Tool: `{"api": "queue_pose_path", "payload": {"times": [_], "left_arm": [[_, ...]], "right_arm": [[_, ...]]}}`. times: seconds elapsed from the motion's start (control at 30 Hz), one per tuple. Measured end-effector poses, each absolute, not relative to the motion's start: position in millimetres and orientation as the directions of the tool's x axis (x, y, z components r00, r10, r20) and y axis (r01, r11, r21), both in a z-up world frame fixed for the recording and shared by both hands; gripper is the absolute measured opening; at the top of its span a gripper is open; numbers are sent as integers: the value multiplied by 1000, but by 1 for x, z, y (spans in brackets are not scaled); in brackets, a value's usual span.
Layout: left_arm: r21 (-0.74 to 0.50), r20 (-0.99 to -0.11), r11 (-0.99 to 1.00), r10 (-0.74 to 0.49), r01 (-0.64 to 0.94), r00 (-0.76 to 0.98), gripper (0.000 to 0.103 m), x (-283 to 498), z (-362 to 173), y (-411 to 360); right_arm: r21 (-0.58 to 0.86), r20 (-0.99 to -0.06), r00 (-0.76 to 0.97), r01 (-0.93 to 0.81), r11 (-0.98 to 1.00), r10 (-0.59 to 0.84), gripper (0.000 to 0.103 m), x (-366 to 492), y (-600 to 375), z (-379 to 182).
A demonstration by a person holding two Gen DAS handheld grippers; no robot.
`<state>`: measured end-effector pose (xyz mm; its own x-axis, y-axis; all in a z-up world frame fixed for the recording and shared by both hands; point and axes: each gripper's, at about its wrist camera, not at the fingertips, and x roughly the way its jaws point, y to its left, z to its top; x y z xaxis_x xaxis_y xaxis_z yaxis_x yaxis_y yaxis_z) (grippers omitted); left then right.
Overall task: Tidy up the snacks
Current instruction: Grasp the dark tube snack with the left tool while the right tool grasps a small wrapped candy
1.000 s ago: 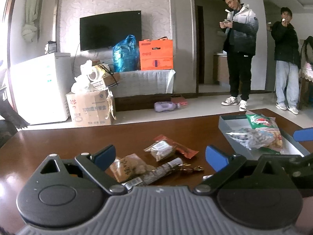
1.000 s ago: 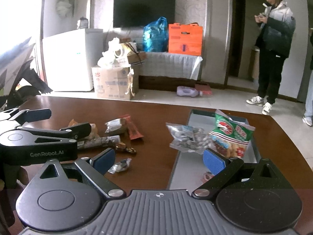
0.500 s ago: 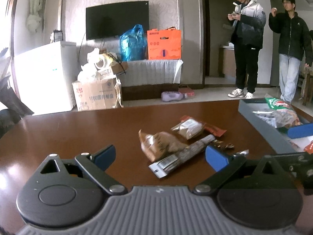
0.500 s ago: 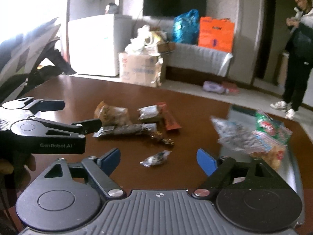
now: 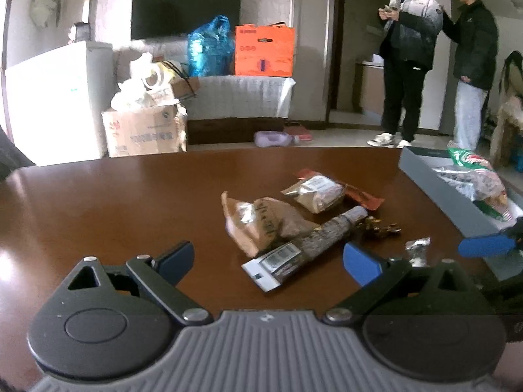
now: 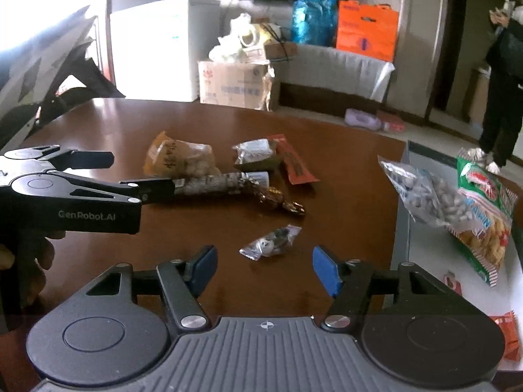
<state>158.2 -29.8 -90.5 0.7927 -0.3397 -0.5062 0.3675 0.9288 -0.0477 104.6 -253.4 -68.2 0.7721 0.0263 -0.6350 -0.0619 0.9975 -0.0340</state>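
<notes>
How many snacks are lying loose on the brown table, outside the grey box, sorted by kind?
Tan bag: 1
Small clear packets: 2
Red flat wrapper: 1
Long stick pack: 1
Brown twisted candy: 1
Total: 6

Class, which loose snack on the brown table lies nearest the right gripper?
The small clear-wrapped candy, alone just ahead of the closing right gripper; the others lie farther back.
</notes>
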Motion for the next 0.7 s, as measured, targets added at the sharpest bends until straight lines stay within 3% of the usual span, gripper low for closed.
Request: {"api": "queue_pose_path", "payload": {"times": [0.57,0.7], "left_arm": [[-102,-543,843,-492,527,681,99,212,-105,-71],[-122,-595,814,-518,568,615,98,227,-111,-81]], "right_arm": [[-11,-645,764,-39,999,23,65,125,-255,-85],[-11,-640,768,-43,999,26,65,129,-254,-85]]}}
